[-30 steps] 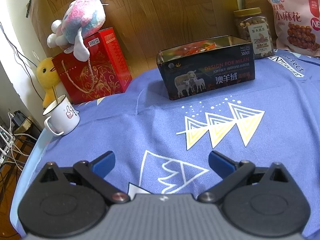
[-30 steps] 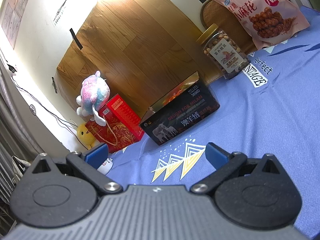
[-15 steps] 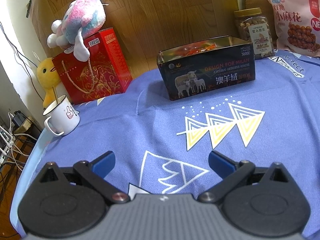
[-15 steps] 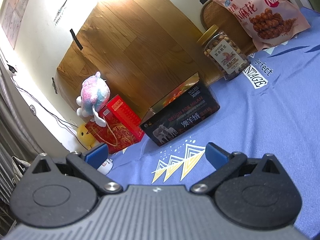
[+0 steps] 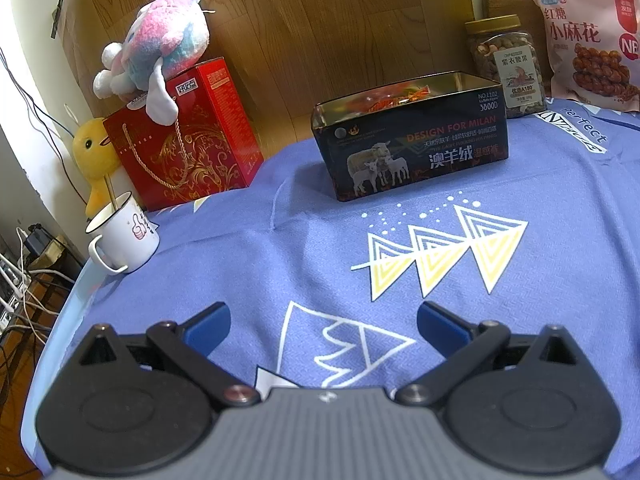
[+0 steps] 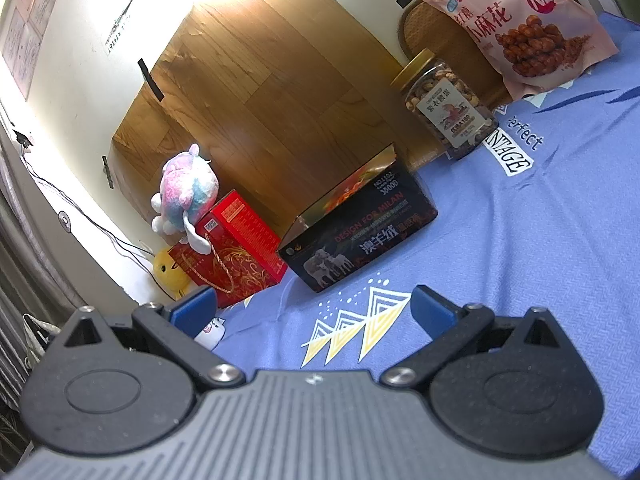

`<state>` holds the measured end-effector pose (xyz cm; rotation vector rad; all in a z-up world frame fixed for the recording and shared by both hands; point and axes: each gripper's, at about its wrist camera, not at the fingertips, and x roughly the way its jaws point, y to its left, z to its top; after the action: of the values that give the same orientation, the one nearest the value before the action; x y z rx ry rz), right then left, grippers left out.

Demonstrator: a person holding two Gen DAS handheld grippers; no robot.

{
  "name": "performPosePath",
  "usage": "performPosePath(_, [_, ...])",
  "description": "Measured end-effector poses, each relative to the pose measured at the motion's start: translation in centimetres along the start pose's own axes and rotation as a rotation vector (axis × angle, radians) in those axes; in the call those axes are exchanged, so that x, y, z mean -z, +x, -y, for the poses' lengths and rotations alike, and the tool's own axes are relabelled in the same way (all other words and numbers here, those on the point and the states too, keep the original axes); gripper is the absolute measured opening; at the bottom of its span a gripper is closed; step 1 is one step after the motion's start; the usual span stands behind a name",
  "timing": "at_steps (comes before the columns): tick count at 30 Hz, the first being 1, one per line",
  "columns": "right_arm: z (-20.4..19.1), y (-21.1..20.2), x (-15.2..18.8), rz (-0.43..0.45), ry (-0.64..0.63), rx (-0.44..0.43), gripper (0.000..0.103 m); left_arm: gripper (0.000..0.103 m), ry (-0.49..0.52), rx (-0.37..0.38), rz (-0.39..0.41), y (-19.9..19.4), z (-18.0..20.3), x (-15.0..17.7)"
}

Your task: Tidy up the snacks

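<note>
Both hand-held grippers [image 5: 322, 322] [image 6: 314, 308] gape empty; snack bag [image 5: 588, 36] is cut off at frame edge.

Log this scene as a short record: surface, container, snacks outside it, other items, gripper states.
surface: blue printed cloth
container: open dark tin box, orange-wrapped snacks inside
snacks outside: nut jar and pink snack bag, behind the box to its right
other items: red gift box with plush toy on top; white mug
left gripper: open, empty
right gripper: open, empty
</note>
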<state>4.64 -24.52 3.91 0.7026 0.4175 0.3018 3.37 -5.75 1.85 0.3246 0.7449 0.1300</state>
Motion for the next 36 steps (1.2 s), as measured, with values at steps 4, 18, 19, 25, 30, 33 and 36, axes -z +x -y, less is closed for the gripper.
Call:
performPosePath(4, [0.06,-0.05,-0.04,0.0,0.0,-0.001,0.103,0.103,0.001,0.0,0.0,0.0,0.0,0.01])
performPosePath(18, [0.08,-0.04,-0.1,0.0,-0.002,0.002,0.103,0.103,0.004,-0.007,0.001,-0.11,0.13,0.03])
performPosePath(19, [0.09,-0.02,-0.11,0.0,-0.001,0.003,0.103,0.103,0.005,-0.007,0.002,-0.09,0.11,0.02])
performPosePath(25, [0.14,0.01,-0.07,0.003,-0.001,0.008,0.103,0.103,0.004,-0.009,0.003,-0.14,0.14,0.03])
performPosePath(30, [0.16,0.0,-0.12,0.003,-0.002,0.007,0.103,0.103,0.004,-0.008,0.004,-0.14,0.12,0.02])
performPosePath(33, [0.09,-0.1,-0.13,0.008,-0.011,0.012,0.103,0.103,0.002,-0.008,0.006,-0.2,0.08,-0.11])
performPosePath(36, [-0.07,-0.19,-0.21,0.017,-0.021,0.014,0.103,0.103,-0.005,-0.008,0.011,-0.4,-0.01,-0.16])
